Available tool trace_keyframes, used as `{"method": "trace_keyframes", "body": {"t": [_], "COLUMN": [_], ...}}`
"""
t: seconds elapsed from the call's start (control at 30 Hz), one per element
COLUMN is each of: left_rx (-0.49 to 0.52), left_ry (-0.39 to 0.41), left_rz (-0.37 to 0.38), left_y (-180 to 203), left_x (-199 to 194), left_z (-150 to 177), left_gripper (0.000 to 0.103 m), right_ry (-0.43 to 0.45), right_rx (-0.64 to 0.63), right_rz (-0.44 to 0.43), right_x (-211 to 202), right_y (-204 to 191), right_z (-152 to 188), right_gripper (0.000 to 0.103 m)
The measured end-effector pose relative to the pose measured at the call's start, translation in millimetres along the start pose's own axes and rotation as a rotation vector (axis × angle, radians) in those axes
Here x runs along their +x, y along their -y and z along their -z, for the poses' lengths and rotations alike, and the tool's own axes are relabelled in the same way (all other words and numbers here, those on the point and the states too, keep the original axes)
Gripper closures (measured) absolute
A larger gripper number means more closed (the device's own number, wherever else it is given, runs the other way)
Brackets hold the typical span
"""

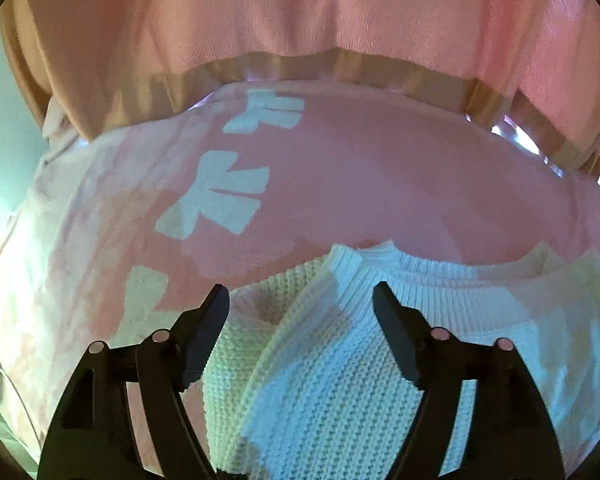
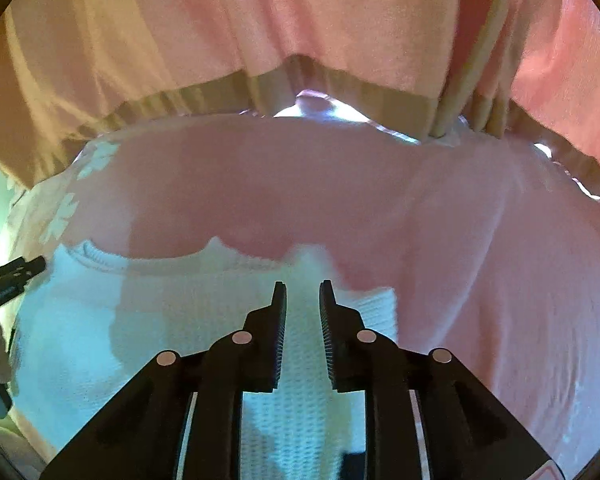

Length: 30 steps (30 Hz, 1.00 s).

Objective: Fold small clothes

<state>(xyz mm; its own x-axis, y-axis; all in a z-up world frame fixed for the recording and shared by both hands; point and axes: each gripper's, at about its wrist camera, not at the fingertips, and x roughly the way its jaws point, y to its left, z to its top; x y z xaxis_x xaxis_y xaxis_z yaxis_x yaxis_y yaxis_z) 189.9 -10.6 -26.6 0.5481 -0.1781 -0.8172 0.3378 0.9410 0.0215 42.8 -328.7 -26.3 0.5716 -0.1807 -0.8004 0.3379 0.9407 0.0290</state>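
Observation:
A small white knit sweater (image 1: 340,360) lies on a pink cloth with white bow prints (image 1: 340,168). Its ribbed neckline (image 1: 440,276) faces away from me. My left gripper (image 1: 300,296) is open, its fingers spread over the sweater's left shoulder, where a fold of knit rises between them. In the right wrist view the sweater (image 2: 140,320) fills the lower left. My right gripper (image 2: 303,292) hovers over the sweater's right shoulder edge with its jaws close together and a narrow gap left; I see nothing gripped between them. The left gripper (image 2: 12,276) shows at the far left edge.
The person's pink top with a beige hem (image 1: 320,20) hangs just beyond the cloth's far edge, also in the right wrist view (image 2: 300,20). The pink cloth (image 2: 500,260) extends bare to the right of the sweater.

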Motion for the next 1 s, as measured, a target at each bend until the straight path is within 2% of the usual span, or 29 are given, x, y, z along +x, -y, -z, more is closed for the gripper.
{"method": "trace_keyframes", "body": {"t": [0.07, 0.1, 0.13, 0.17, 0.2, 0.27, 0.33, 0.4, 0.43, 0.5, 0.53, 0.57, 0.6, 0.73, 0.77, 0.83, 0.9, 1.0], "left_rx": [0.015, 0.016, 0.021, 0.016, 0.006, -0.006, -0.018, -0.042, -0.05, -0.057, -0.053, -0.046, -0.043, -0.065, -0.067, -0.065, -0.063, -0.113], "left_ry": [-0.029, -0.04, -0.058, -0.085, -0.096, -0.084, -0.057, -0.048, -0.055, -0.074, -0.077, -0.076, -0.075, -0.072, -0.075, -0.073, -0.066, -0.052], "left_rz": [-0.005, -0.006, -0.004, 0.014, 0.025, 0.036, 0.046, 0.051, 0.056, 0.058, 0.054, 0.049, 0.047, 0.047, 0.046, 0.04, 0.038, 0.068], "left_y": [5, 6, 7, 9, 9, 11, 12, 9, 8, 7, 7, 8, 8, 4, 3, 3, 1, -7], "left_x": [10, 14, 20, 28, 31, 30, 24, 24, 26, 33, 35, 35, 35, 38, 40, 45, 47, 36], "left_z": [1, 1, 1, 2, 3, 1, -3, -6, -6, -6, -5, -4, -5, -8, -9, -10, -12, -14], "left_gripper": [0.032, 0.041, 0.055, 0.064, 0.078, 0.095, 0.095, 0.095, 0.095, 0.095, 0.095, 0.095, 0.095, 0.095, 0.095, 0.095, 0.094, 0.094], "right_ry": [-0.026, -0.033, -0.039, -0.047, -0.055, -0.066, -0.063, -0.044, -0.04, -0.092, -0.119, -0.116, -0.111, -0.005, -0.024, -0.131, -0.113, -0.037], "right_rx": [0.0, -0.001, 0.0, 0.002, 0.003, 0.007, 0.022, 0.039, 0.046, 0.043, 0.039, 0.03, 0.022, 0.022, 0.034, 0.077, 0.097, 0.09], "right_rz": [0.002, 0.003, 0.007, 0.013, 0.017, 0.032, 0.039, 0.049, 0.06, 0.062, 0.05, 0.049, 0.029, 0.031, 0.04, 0.024, 0.031, -0.006], "right_x": [8, 11, 15, 19, 23, 30, 32, 31, 33, 48, 57, 60, 59, 38, 45, 74, 72, 37], "right_y": [-4, -5, -6, -7, -6, -2, 5, 15, 19, 27, 29, 28, 26, 23, 27, 38, 40, 32], "right_z": [0, -1, -1, -1, -1, -2, -3, -7, -7, -6, -3, -2, -2, -13, -13, -7, -7, -13], "right_gripper": [0.085, 0.085, 0.085, 0.085, 0.085, 0.085, 0.085, 0.076, 0.064, 0.06, 0.069, 0.094, 0.096, 0.097, 0.096, 0.096, 0.096, 0.091]}}
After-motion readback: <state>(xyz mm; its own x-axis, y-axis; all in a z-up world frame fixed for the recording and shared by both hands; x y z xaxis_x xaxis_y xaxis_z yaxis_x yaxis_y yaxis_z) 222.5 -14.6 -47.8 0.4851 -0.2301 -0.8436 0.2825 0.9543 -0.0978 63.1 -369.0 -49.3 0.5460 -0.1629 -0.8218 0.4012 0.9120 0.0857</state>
